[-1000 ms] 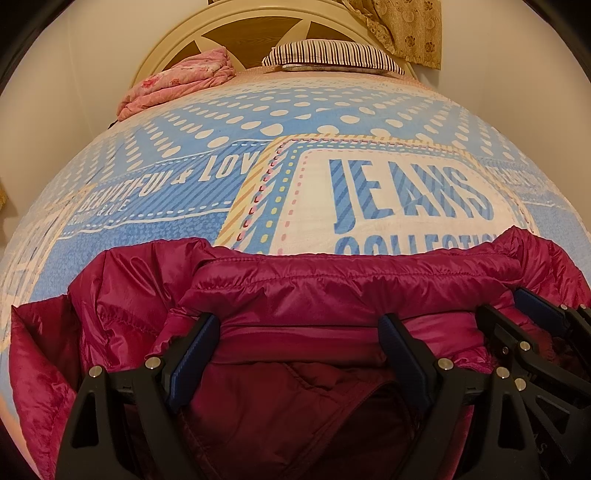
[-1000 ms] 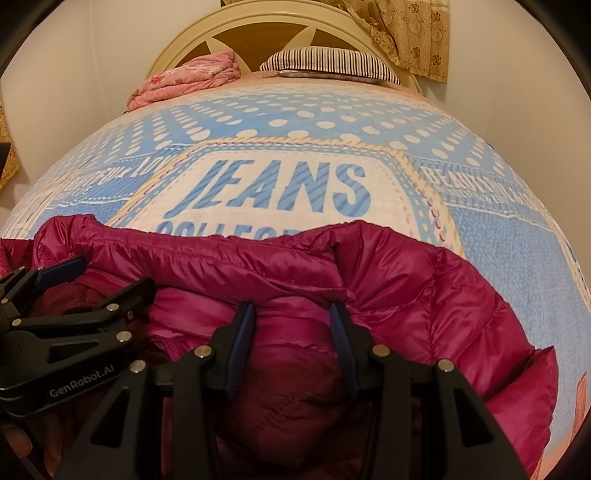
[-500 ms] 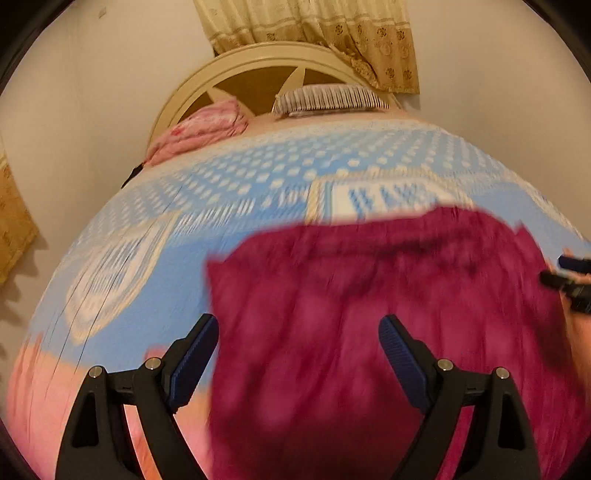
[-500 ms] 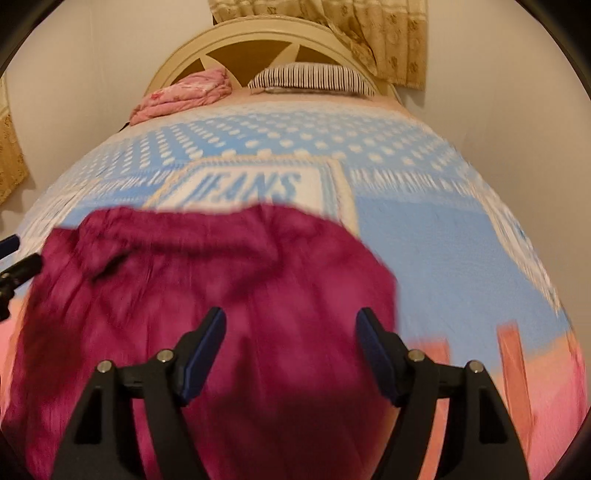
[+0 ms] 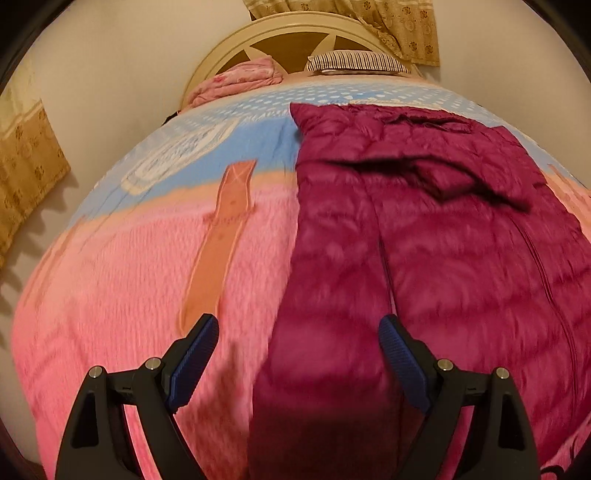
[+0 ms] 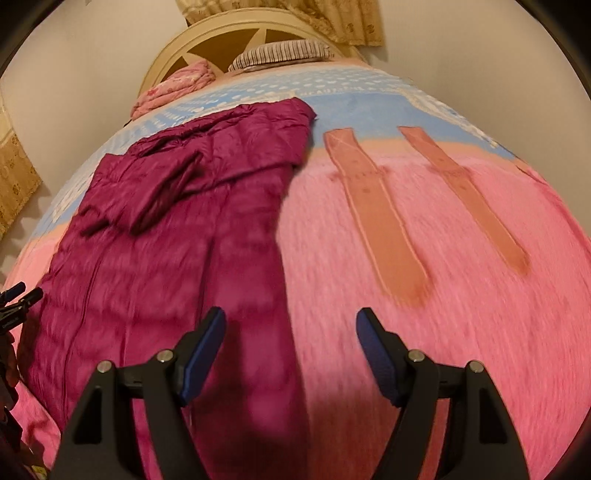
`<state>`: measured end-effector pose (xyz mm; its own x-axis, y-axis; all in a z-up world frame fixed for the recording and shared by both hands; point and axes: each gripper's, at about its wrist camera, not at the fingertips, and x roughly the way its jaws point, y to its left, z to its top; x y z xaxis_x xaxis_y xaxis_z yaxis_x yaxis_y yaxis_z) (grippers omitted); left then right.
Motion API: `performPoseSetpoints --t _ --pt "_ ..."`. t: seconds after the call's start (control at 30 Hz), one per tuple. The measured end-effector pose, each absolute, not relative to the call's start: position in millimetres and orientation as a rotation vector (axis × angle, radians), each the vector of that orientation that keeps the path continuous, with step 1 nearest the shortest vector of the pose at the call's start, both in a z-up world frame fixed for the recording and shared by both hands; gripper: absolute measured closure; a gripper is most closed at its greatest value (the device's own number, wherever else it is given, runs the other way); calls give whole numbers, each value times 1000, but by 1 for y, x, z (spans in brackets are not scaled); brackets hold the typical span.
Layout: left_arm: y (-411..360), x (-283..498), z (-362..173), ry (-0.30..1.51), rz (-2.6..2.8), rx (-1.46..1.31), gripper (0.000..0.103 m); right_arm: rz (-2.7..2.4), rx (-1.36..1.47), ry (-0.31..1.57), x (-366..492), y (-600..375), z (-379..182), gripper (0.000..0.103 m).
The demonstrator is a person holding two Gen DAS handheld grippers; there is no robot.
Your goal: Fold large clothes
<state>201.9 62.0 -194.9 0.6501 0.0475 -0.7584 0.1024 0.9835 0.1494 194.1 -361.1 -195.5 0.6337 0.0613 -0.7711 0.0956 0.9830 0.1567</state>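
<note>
The left gripper [image 5: 297,354] stands spread wide with nothing pinched; the left edge of the magenta puffer jacket [image 5: 424,229] lies below the gap between its blue pads. The right gripper [image 6: 291,347] has just been opening and now also gapes empty, over the jacket's right edge [image 6: 177,236]. The jacket lies flat and lengthwise on the bed, a folded flap across its upper part, its far end towards the headboard. It rests on a fleecy blanket [image 5: 122,280], pink near the tongs with orange strap shapes [image 6: 373,206], blue and dotted farther up. Beyond are a striped pillow [image 5: 356,61], a pink bundle of bedding [image 5: 240,79], a cream arched headboard [image 6: 207,37], plain walls and tan patterned curtains [image 5: 406,29]. Both tools tilt downward over the bed's foot. The left gripper's tip barely shows at the right view's left edge. The near fabric is blurred.
</note>
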Motion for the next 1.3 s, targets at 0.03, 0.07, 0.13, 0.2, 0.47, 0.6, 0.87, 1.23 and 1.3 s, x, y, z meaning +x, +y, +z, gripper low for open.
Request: performPoseSetpoints --t 0.03,0.07,0.13,0.2,0.47,0.6,0.87,1.23,1.3 --pt "63 196 -198 868 -27 184 14 -21 196 884 184 -360 -197 28" --pt "65 190 -201 868 -27 176 14 -22 205 885 178 -359 -198 28" --pt "71 179 -205 869 -24 160 14 -26 210 882 165 -355 -201 28" --pt "76 169 -208 869 -31 135 14 -17 204 884 155 -348 -204 28" --pt "85 148 -215 872 -74 62 16 -3 210 850 112 -341 -213 35" --pt "80 144 -211 882 -148 41 62 33 231 837 110 -335 -214 69" --pt "66 119 -176 799 -214 97 97 114 317 768 97 -335 -197 92" --pt "86 45 -51 570 -394 -19 98 170 342 529 32 -351 -88 94" --pt "83 29 -34 522 -401 20 98 176 326 475 17 -349 -66 94"
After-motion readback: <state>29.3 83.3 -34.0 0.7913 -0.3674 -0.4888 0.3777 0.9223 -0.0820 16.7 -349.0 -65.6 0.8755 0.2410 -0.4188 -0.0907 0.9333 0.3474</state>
